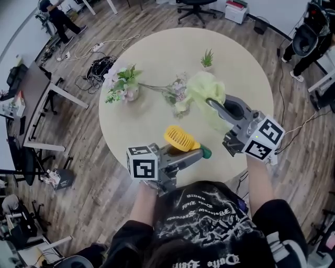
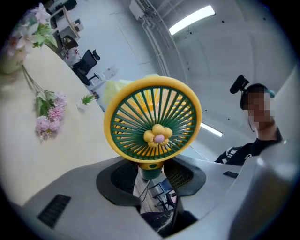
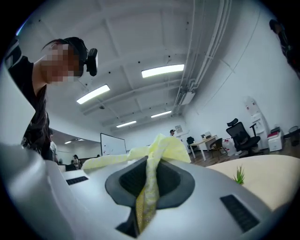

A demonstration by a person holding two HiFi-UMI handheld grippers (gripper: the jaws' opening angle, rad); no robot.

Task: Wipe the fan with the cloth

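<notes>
A small yellow fan (image 1: 179, 137) with a green grille and a flower hub (image 2: 153, 122) stands above the table's near edge. My left gripper (image 1: 198, 153) is shut on its green stem (image 2: 150, 171), and the fan's face looks back along the jaws. To the right and further out, my right gripper (image 1: 212, 103) is shut on a pale yellow-green cloth (image 1: 203, 88). A strip of cloth (image 3: 157, 149) runs down between the right pads (image 3: 176, 180) and bunches above them. The cloth (image 2: 114, 89) also shows behind the fan, apart from it.
On the round cream table (image 1: 157, 52) stand a vase of flowers (image 1: 127, 86) at the left, loose pink flowers (image 1: 176, 93) in the middle and a tiny potted plant (image 1: 207, 58) at the back. Cables (image 1: 99, 65) and an office chair (image 1: 195, 8) are on the wooden floor.
</notes>
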